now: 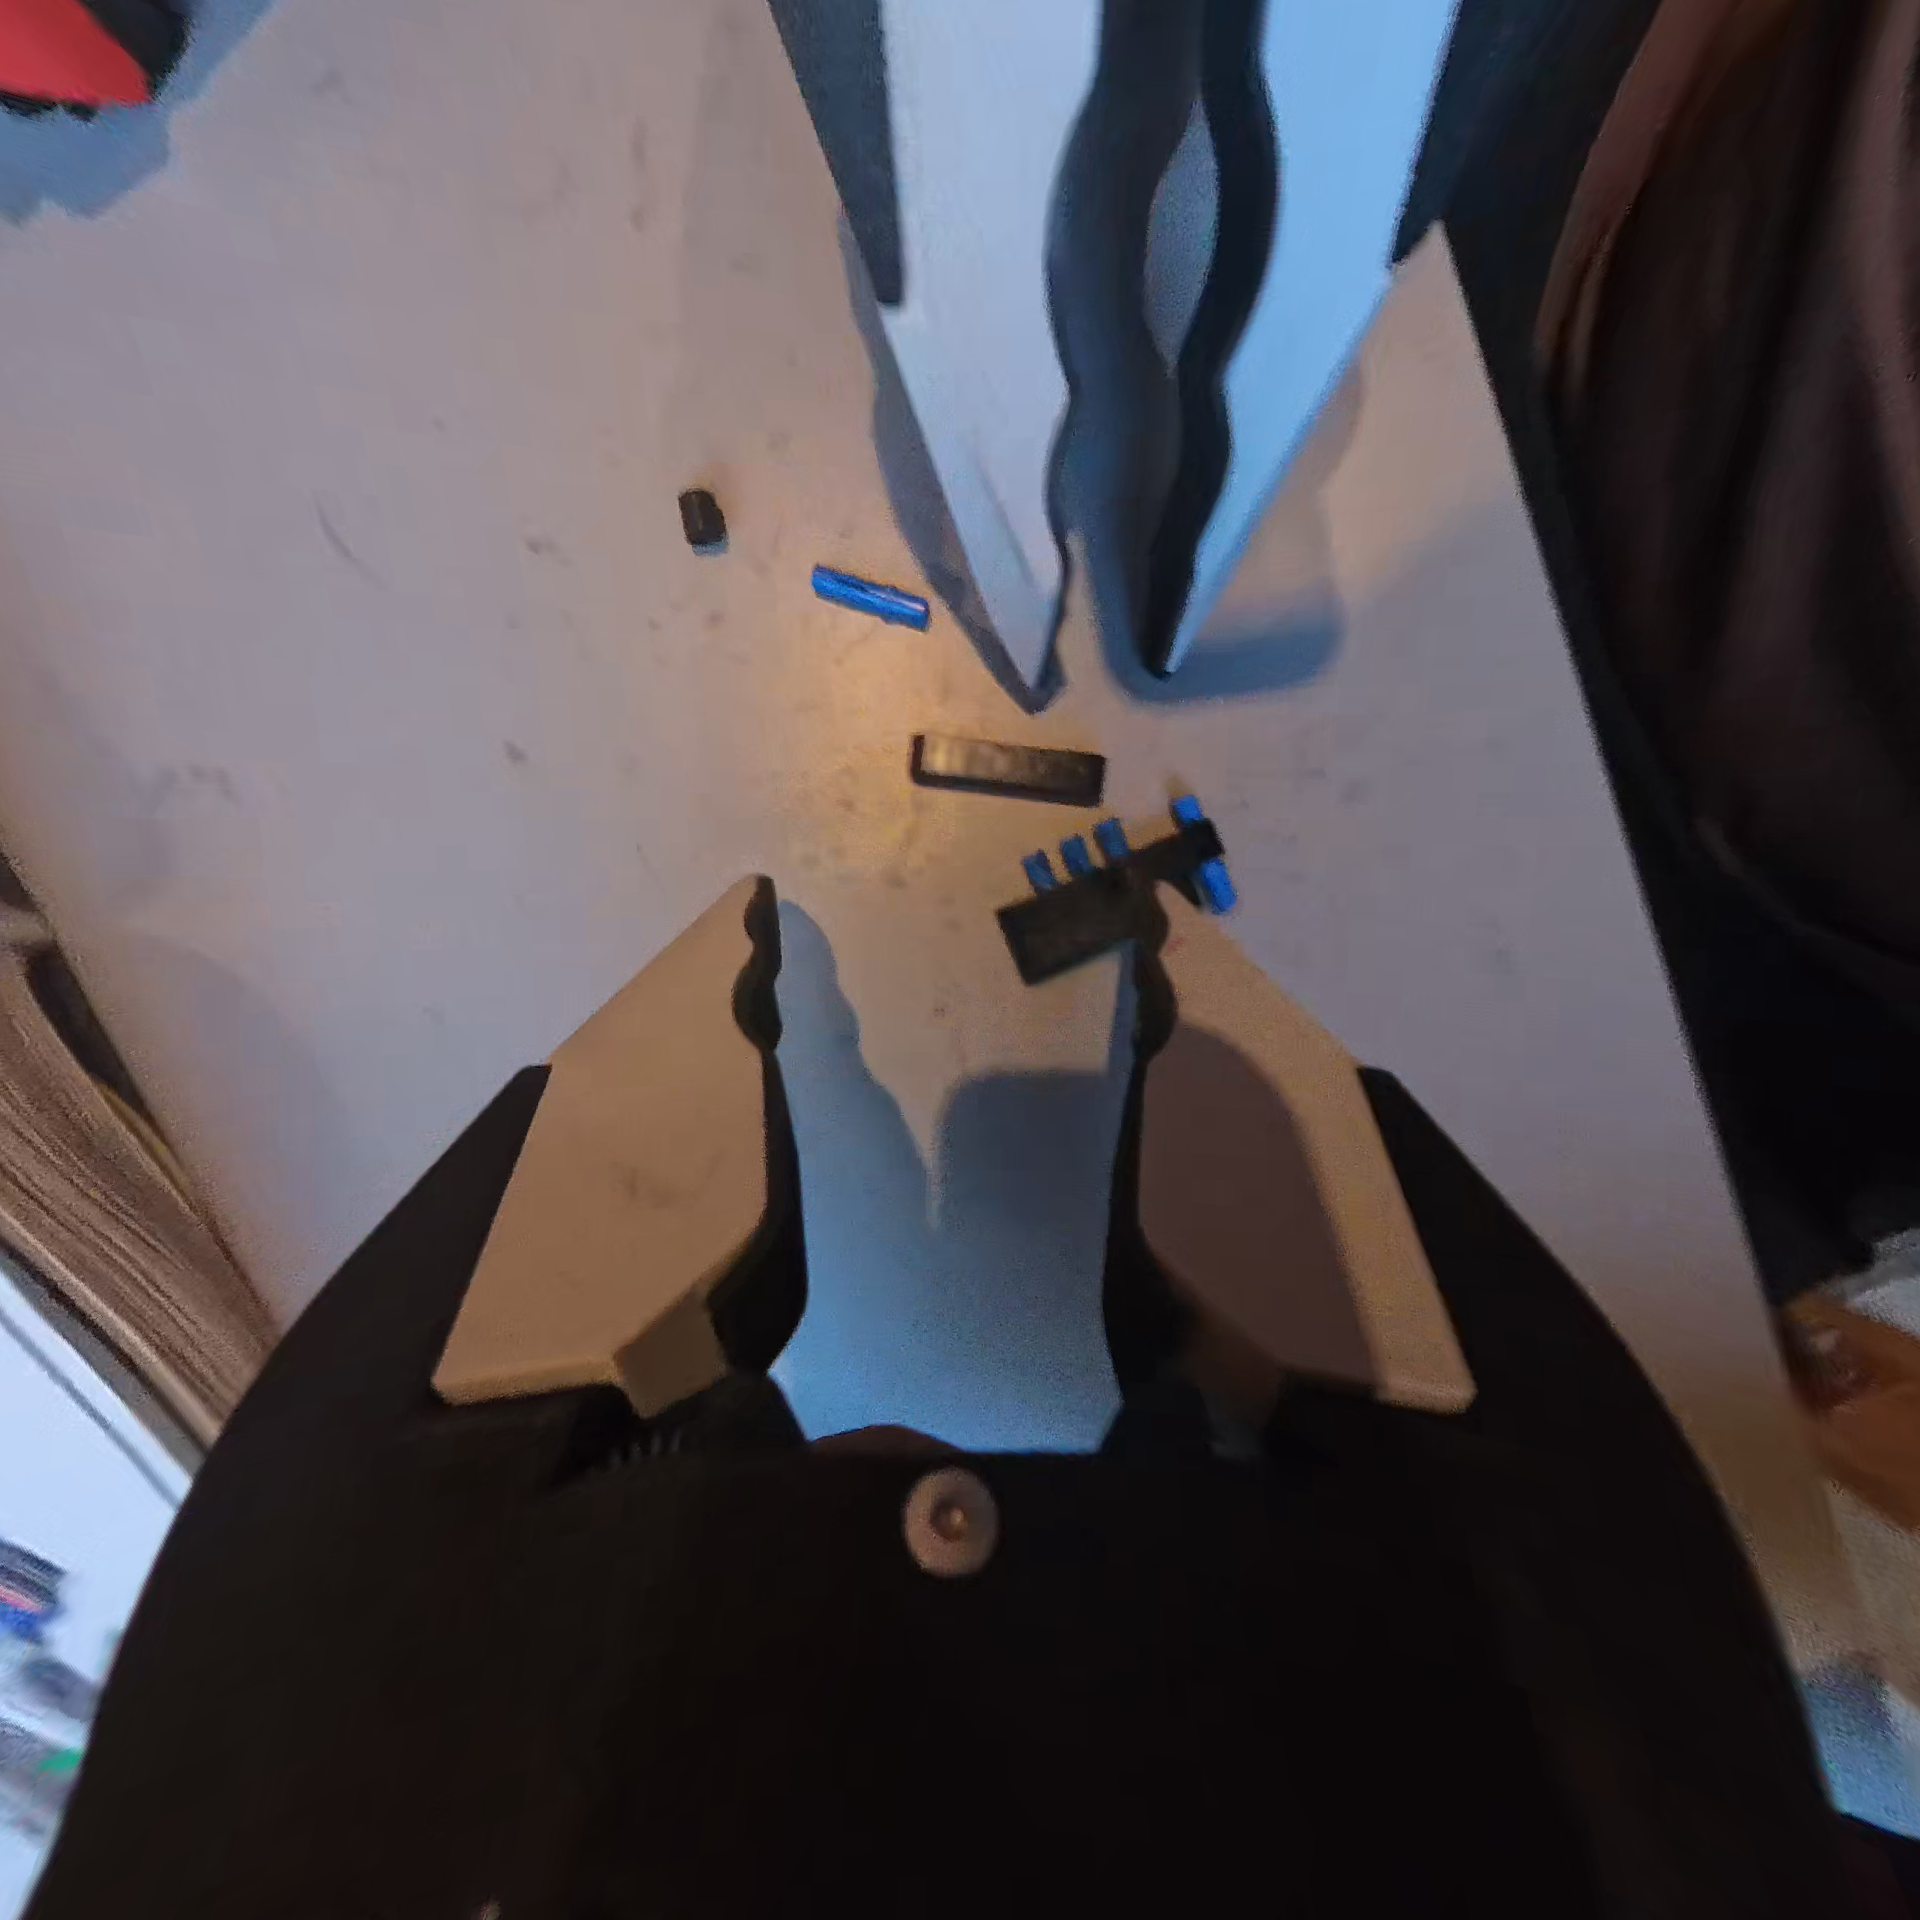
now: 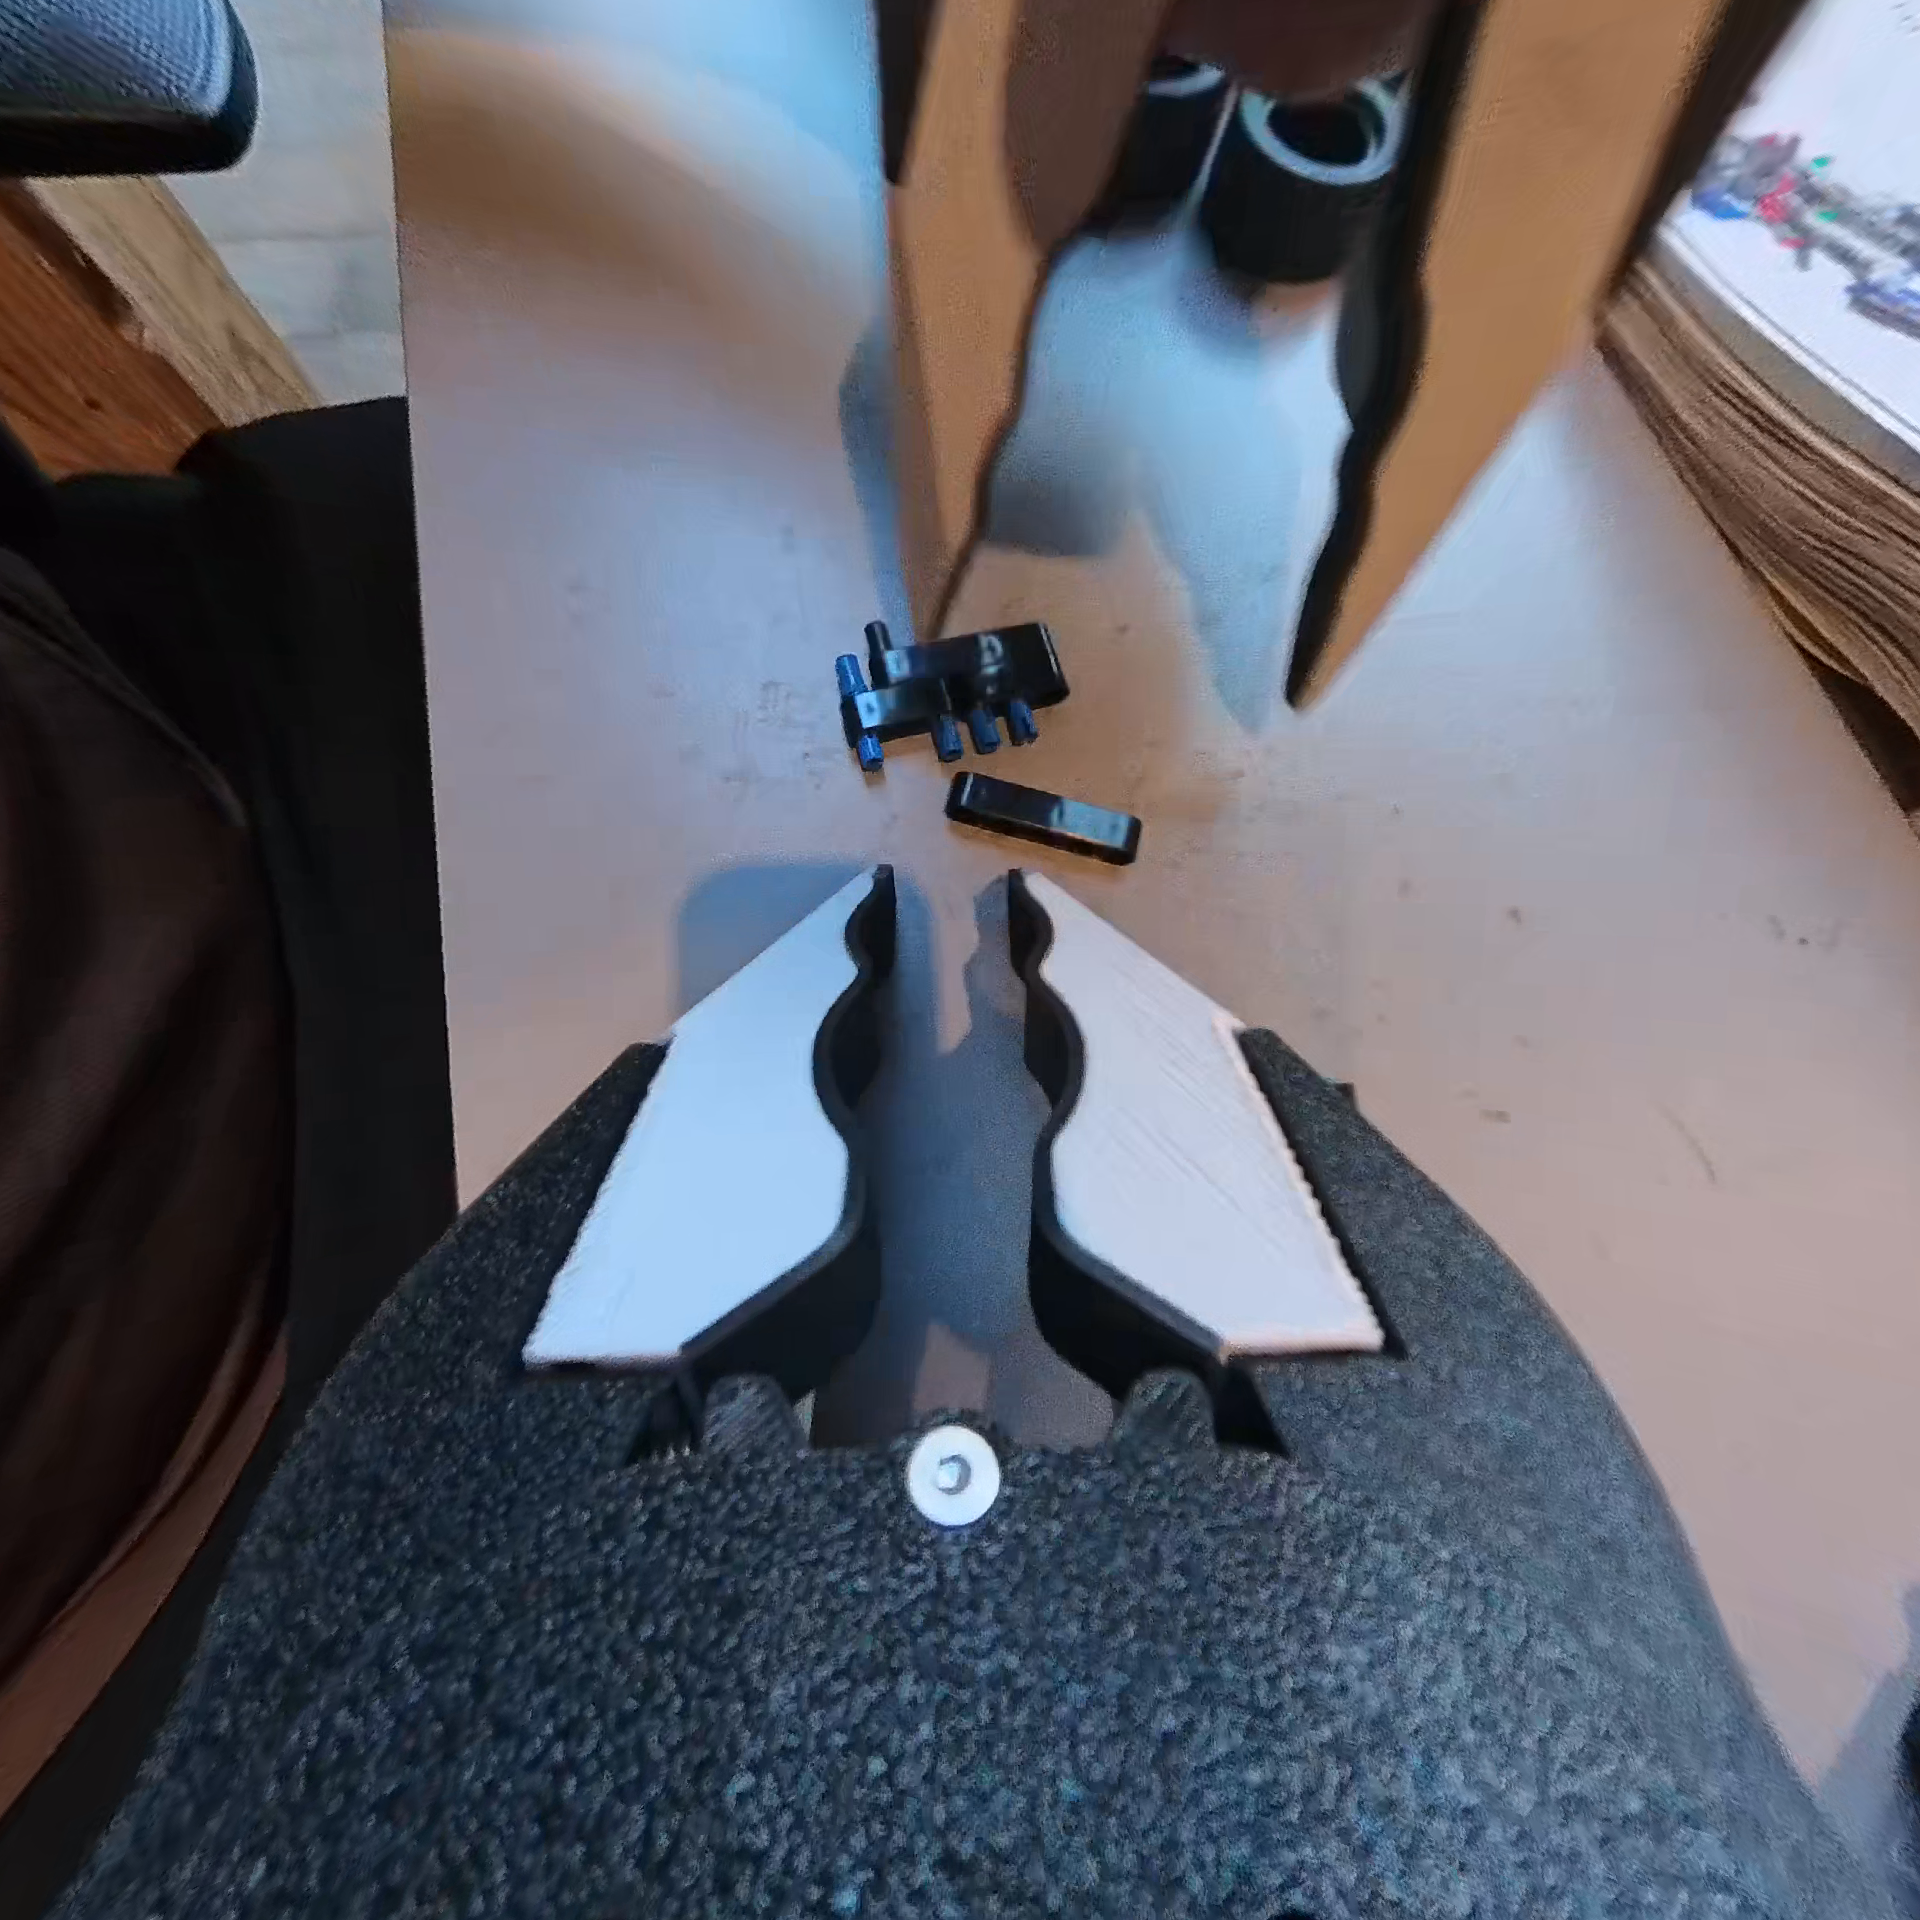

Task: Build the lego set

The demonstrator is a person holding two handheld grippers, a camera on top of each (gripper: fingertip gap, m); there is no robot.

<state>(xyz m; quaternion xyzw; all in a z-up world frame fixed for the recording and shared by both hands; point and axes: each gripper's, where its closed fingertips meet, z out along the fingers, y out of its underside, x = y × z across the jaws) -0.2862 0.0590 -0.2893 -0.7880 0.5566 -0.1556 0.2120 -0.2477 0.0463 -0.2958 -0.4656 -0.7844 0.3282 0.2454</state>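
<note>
On the white table (image 1: 416, 520), between my two grippers, I count one black beam assembly (image 1: 1101, 914) with four blue pins, one loose black beam (image 1: 1006, 769), one loose blue pin (image 1: 869, 596) and one small black piece (image 1: 702, 516), maybe a connector. Left gripper (image 1: 951, 940) stands wide apart and empty; right gripper (image 2: 951, 883) is slightly apart, also empty.

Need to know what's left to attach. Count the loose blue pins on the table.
1 loose blue pin lies on the table, left of the right gripper. The assembly carries several more; others may be hidden.
</note>
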